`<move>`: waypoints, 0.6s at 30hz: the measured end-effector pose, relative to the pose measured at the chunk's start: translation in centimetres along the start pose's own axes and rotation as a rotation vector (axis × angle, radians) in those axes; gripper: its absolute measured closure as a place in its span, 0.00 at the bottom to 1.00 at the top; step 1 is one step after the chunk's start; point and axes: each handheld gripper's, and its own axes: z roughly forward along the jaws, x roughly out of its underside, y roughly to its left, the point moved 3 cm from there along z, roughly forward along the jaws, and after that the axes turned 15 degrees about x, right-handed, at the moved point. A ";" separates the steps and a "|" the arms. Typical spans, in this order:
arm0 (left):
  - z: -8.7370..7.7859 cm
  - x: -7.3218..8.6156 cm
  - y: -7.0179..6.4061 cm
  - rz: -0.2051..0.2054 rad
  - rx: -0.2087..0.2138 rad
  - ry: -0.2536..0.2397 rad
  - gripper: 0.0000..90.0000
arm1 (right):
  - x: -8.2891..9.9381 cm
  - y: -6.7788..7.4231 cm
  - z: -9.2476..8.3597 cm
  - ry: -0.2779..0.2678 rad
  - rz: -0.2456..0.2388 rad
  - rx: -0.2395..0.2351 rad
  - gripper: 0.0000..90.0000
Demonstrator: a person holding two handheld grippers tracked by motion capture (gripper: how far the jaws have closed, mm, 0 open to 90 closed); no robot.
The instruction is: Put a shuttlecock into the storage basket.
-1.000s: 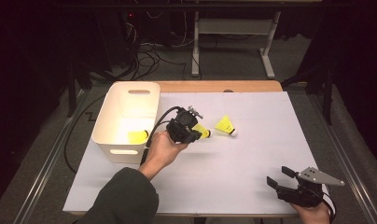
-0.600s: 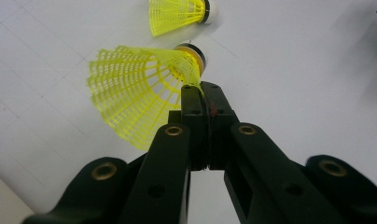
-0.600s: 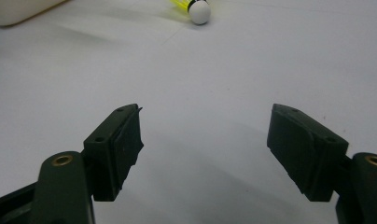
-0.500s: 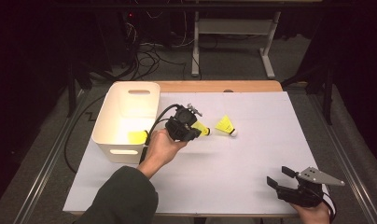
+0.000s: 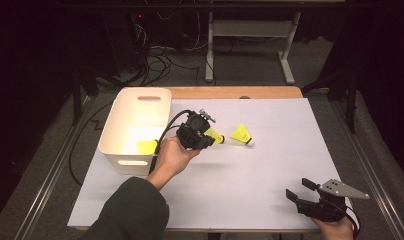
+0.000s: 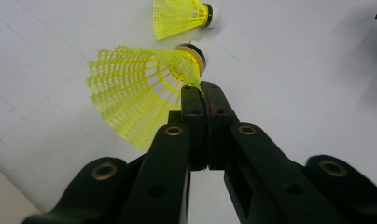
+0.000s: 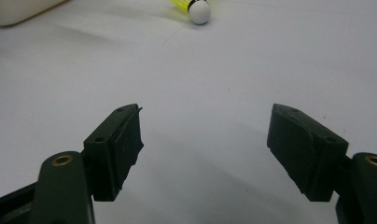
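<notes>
Work in hand: yellow shuttlecocks going from the white table cover (image 5: 270,180) into the white bin (image 5: 121,150).

Progress, judged from how things lie now: one shuttlecock in the bin (image 5: 147,146) lies against the near wall, so at least one transfer looks done. A second, the held shuttlecock (image 6: 144,98), is pinched by the left gripper (image 6: 199,93). Its jaws are pressed together on the edge of the mesh skirt, close to the cork end. In the high view this gripper (image 5: 194,134) sits just right of the bin, above the cover, so the carry to the bin is likely not finished. A third, the loose shuttlecock (image 5: 242,135), lies on its side on the cover just beyond the held one, apart from it. It remains to be picked up.

The right gripper (image 7: 205,144) is idle near the front right corner of the table (image 5: 230,92), jaws spread wide with nothing between them.

View comparison: the high view gives the bin's contents and the layout of both hands. It cannot resolve how the left jaws meet the skirt. The left gripper view shows that pinch plainly, with the skirt fanned out to the left of the jaws. The right gripper view shows the bare gap between its pads, plus the white cork of the loose shuttlecock (image 7: 198,10) far off.
</notes>
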 end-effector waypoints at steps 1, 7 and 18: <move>0.0 0.0 0.0 -0.001 0.000 0.000 0.99 | 0.0 0.0 0.0 0.000 0.000 0.000 0.30; -0.1 0.0 0.1 -0.005 0.005 -0.003 0.99 | 0.0 0.0 0.0 0.000 0.000 0.000 0.30; -0.5 0.0 0.2 -0.007 -0.001 -0.010 0.99 | 0.0 0.0 0.0 0.000 0.000 0.000 0.30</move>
